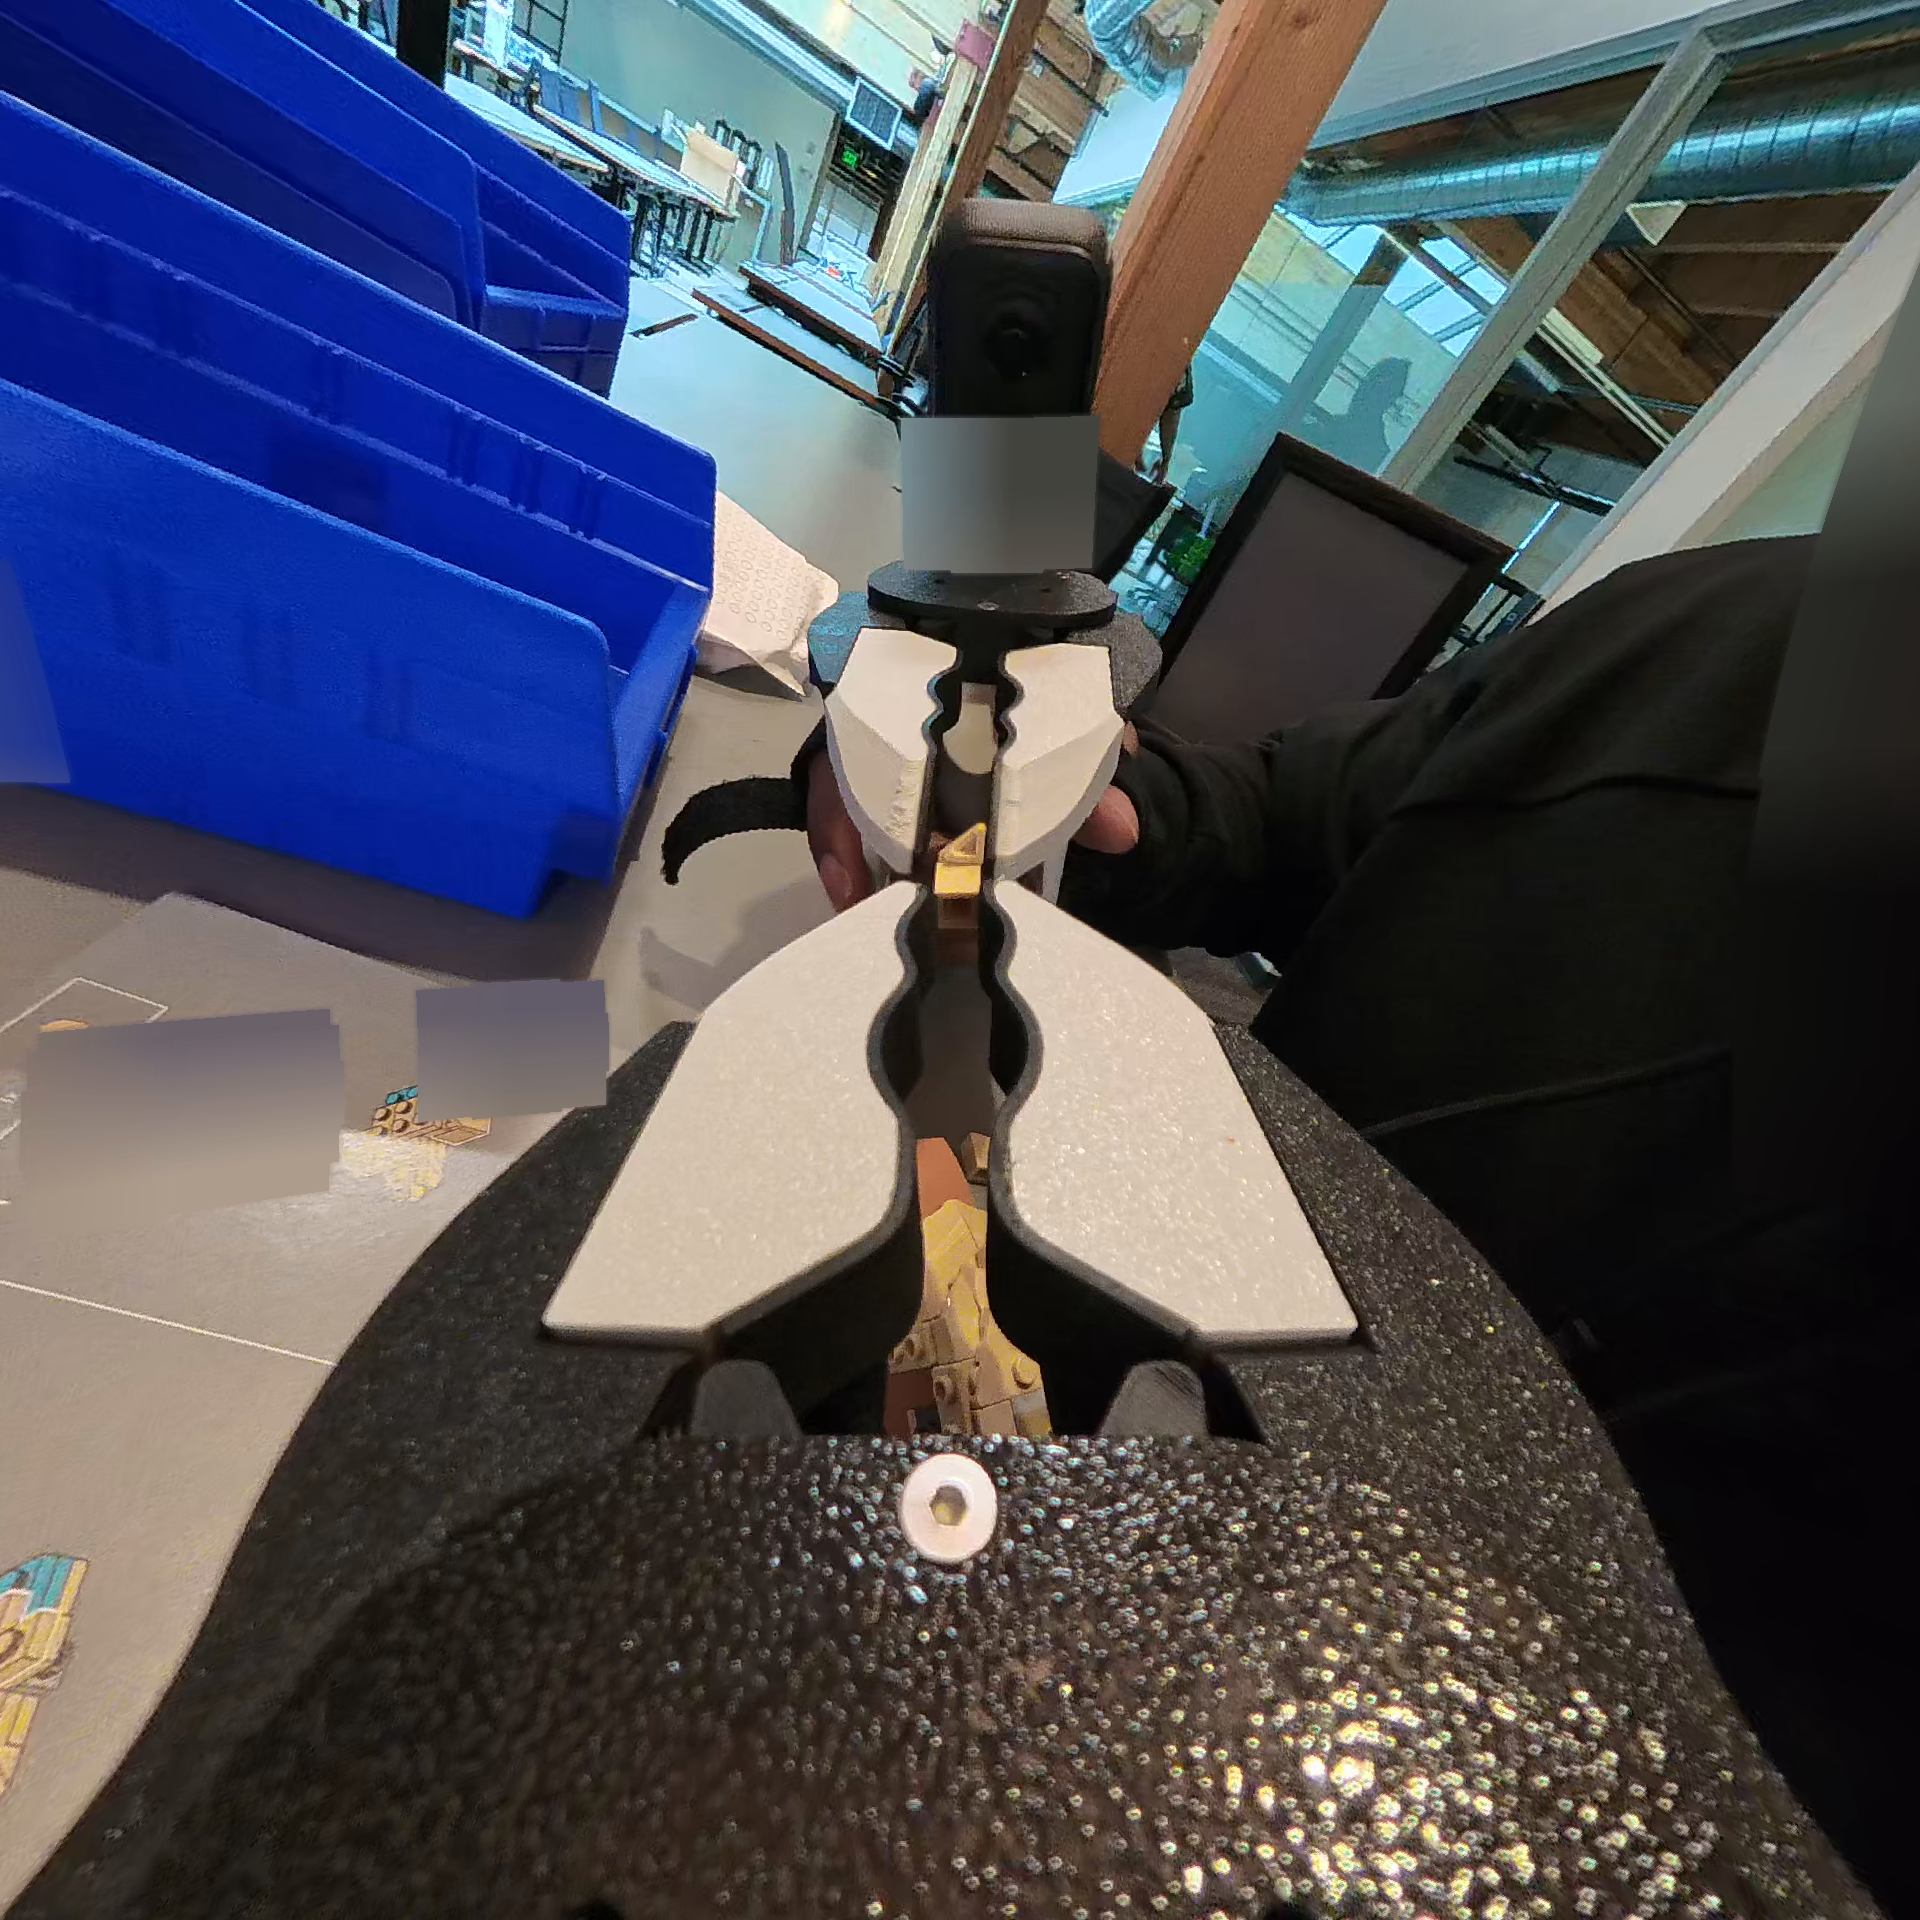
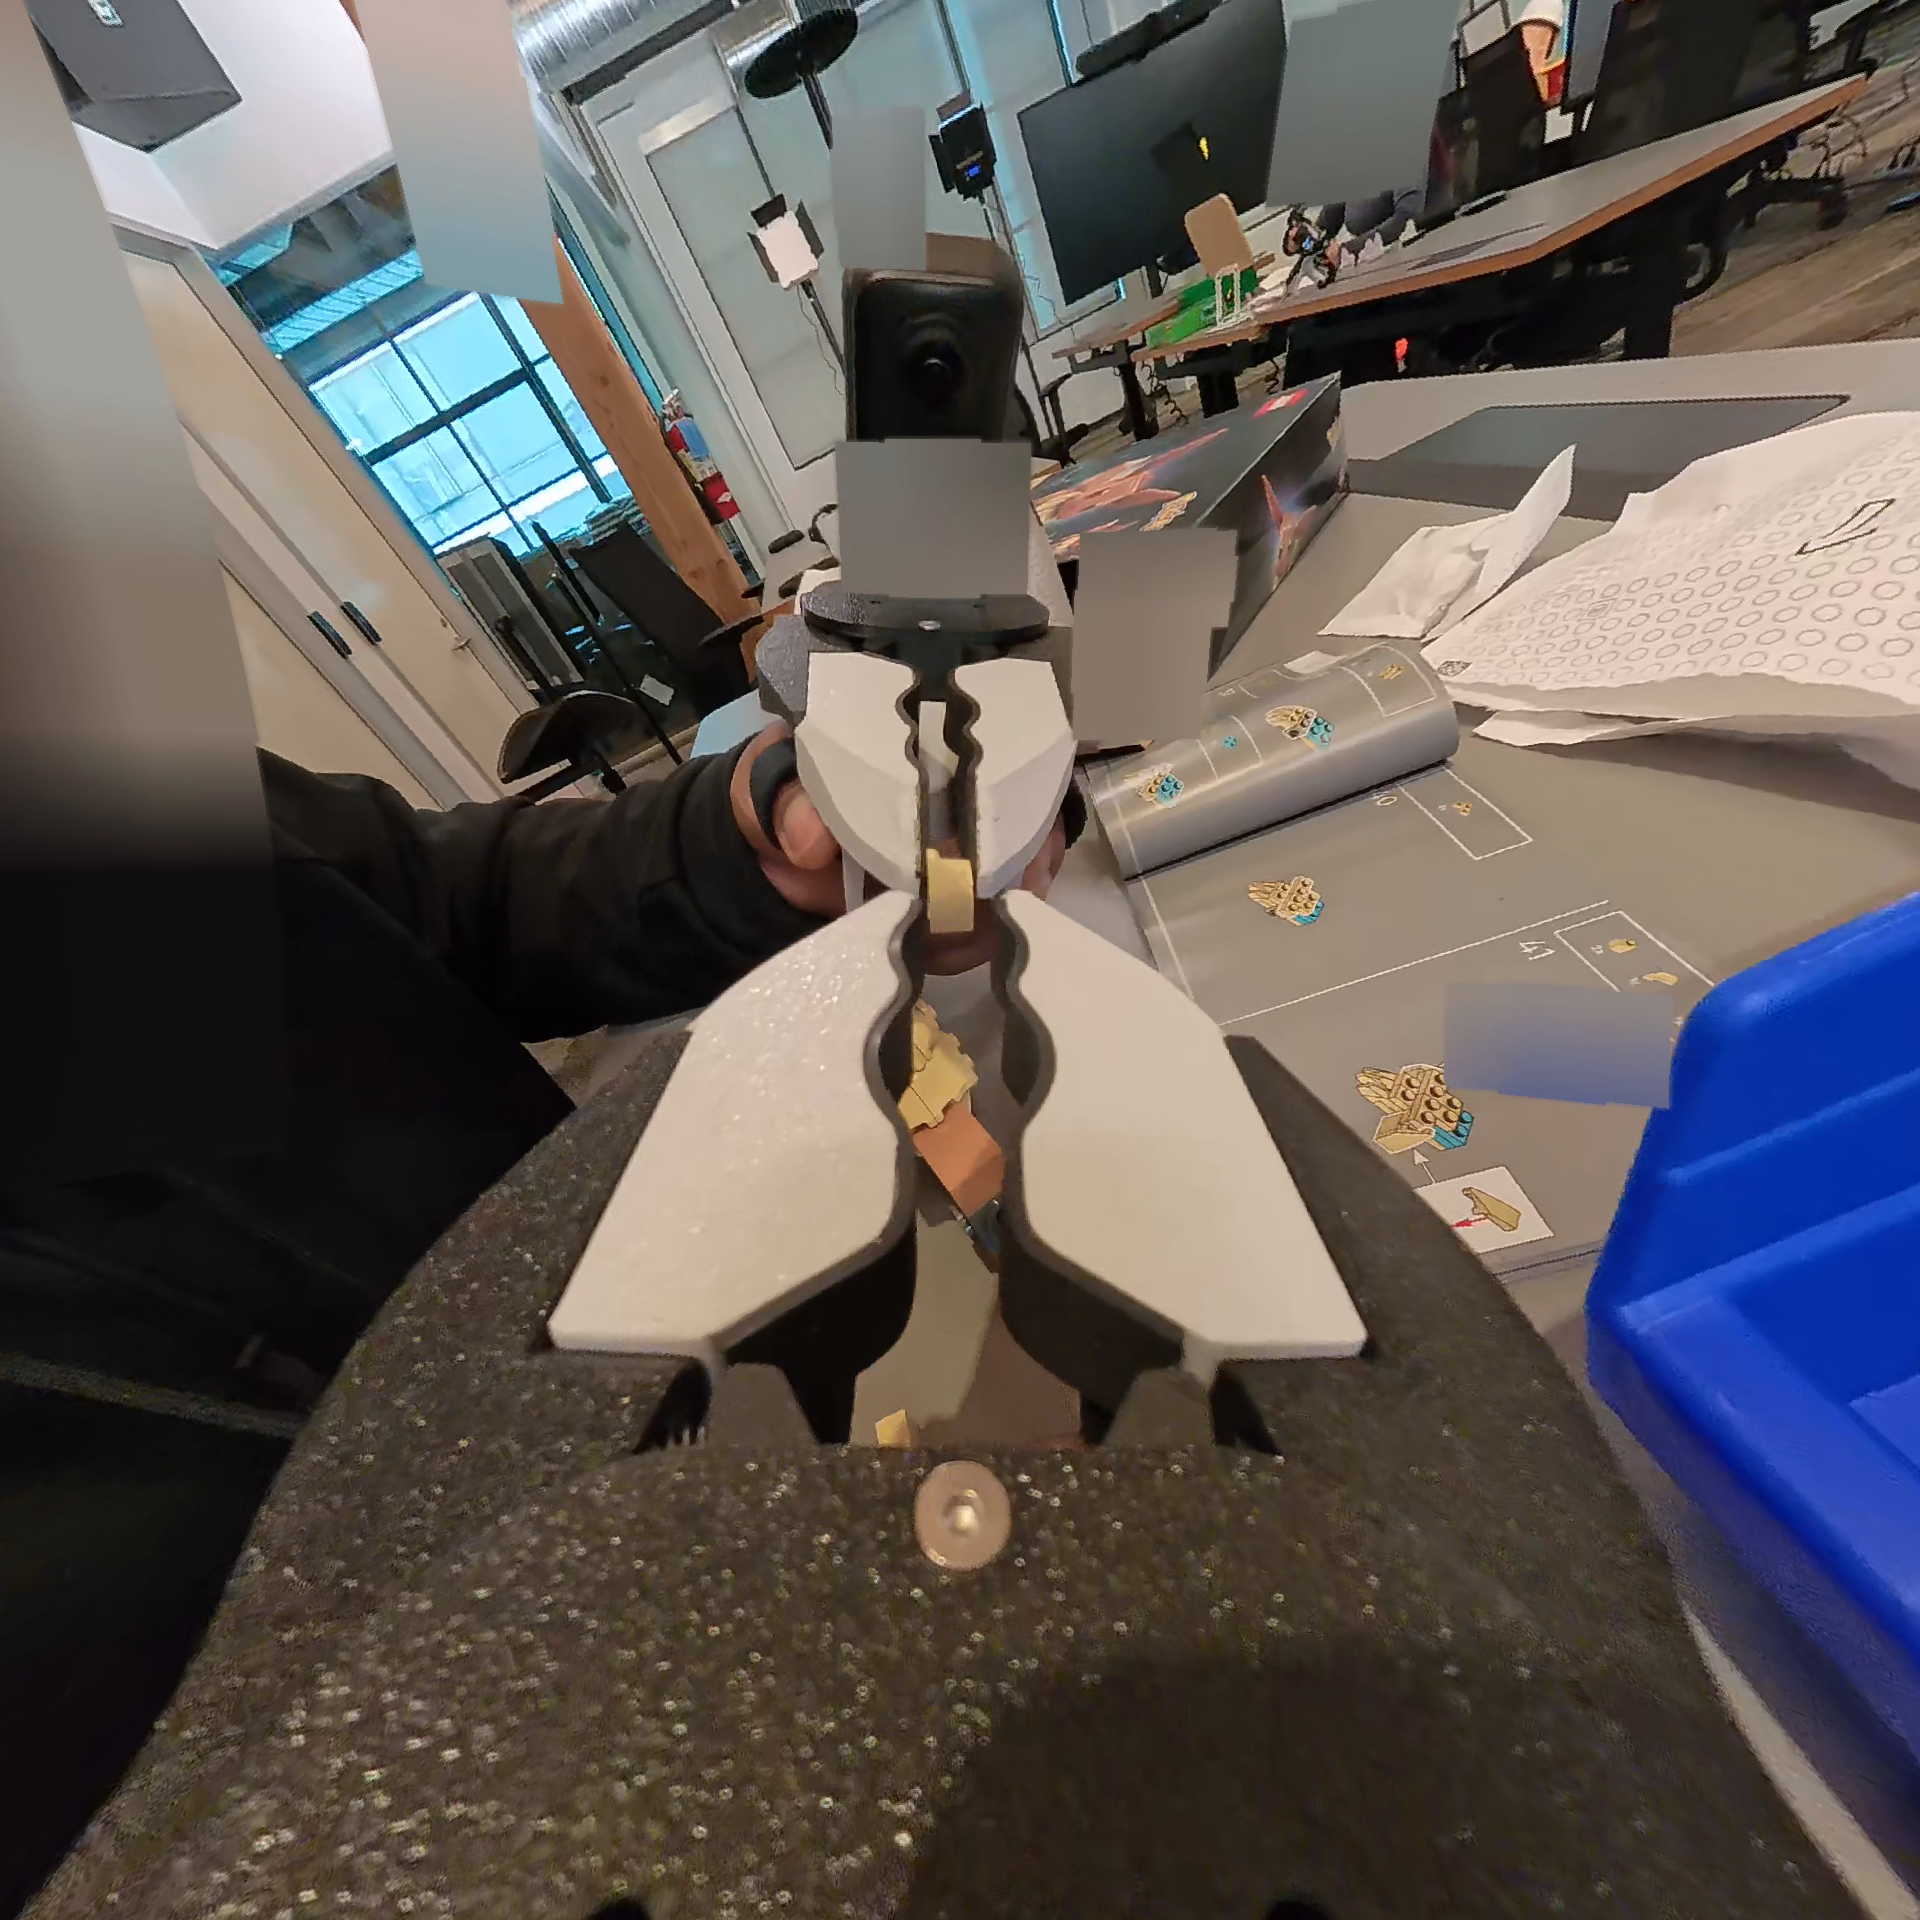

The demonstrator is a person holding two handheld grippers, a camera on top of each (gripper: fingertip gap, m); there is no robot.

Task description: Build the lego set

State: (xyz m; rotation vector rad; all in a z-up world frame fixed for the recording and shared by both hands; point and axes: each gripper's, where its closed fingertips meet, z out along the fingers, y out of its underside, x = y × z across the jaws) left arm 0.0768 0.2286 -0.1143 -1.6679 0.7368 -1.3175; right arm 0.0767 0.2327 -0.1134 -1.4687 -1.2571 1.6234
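The two grippers meet tip to tip above the table. My left gripper (image 1: 956,896) is shut on the top of a small tan and brown brick assembly (image 1: 956,881). More of its tan and brown bricks (image 1: 961,1299) show below, through the slot between my fingers. A small gold triangular piece (image 1: 972,842) sits on top of it, between the right gripper's fingertips. In the right wrist view the tan piece (image 2: 948,883) stands between my right gripper's (image 2: 956,909) tips. It lies near the left pad, with a visible gap to the right pad, so that gripper is open.
Blue plastic bins stand to the side (image 1: 312,520) (image 2: 1766,1247). An open grey instruction booklet (image 2: 1403,904) lies on the table. Torn white paper bags (image 2: 1714,592) and a dark box (image 2: 1268,488) lie behind it. A person's dark sleeves hold both grippers. Less than 4 cm separates the two grippers' tips.
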